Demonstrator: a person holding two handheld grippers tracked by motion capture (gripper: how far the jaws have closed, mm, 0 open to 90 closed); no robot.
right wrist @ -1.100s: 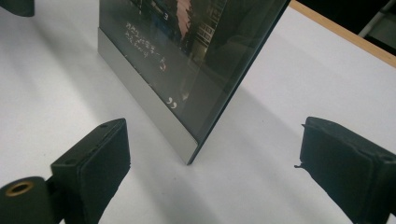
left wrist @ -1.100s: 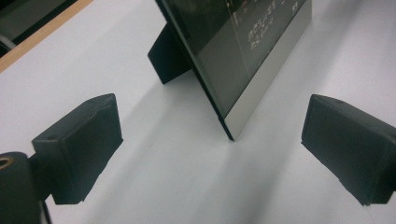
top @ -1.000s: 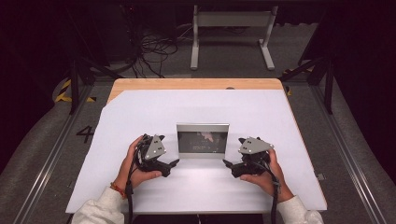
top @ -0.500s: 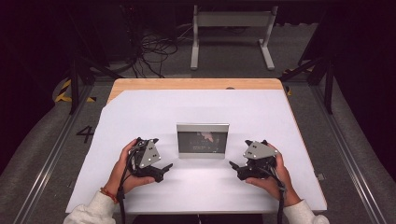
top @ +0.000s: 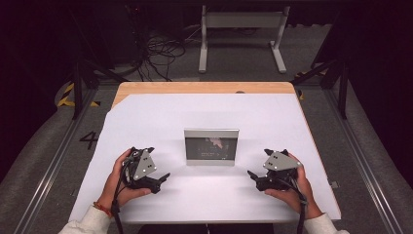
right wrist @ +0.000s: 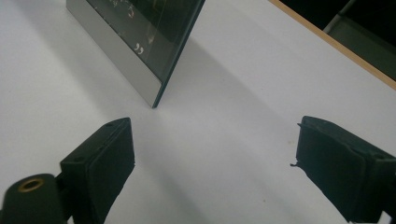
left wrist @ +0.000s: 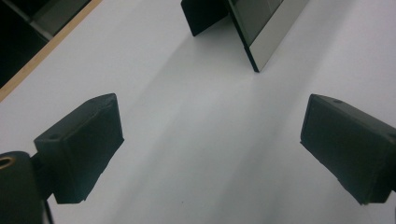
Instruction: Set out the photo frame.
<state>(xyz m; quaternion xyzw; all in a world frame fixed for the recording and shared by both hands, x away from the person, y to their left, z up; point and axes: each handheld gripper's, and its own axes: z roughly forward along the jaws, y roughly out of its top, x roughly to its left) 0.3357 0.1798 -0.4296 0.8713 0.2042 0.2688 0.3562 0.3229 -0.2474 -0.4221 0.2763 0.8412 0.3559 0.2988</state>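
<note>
At the middle of the desk (top: 146,117), a little nearer the person's edge than the far edge, a small picture frame (top: 212,146) stands upright on its rear prop, its silver border and dark glass facing the person. The left hand-held gripper (top: 163,178) rests low over the white covering toward the near left corner, and the right hand-held gripper (top: 251,174) sits toward the near right corner, each aimed inward at the frame and each well apart from it. In the left gripper view the jaws stand wide with bare covering between them, and the frame's edge and black prop (left wrist: 205,16) show beyond; the right gripper view likewise shows wide jaws holding nothing, with the frame's silver edge (right wrist: 116,65) ahead and to one side. The step in hand looks like the approach (neither tool touches anything yet). The next move probably calls for both grippers to close in on the frame's two side edges, level and together, since a push from one side alone could tip it off its prop or slide it across the smooth covering.
</note>
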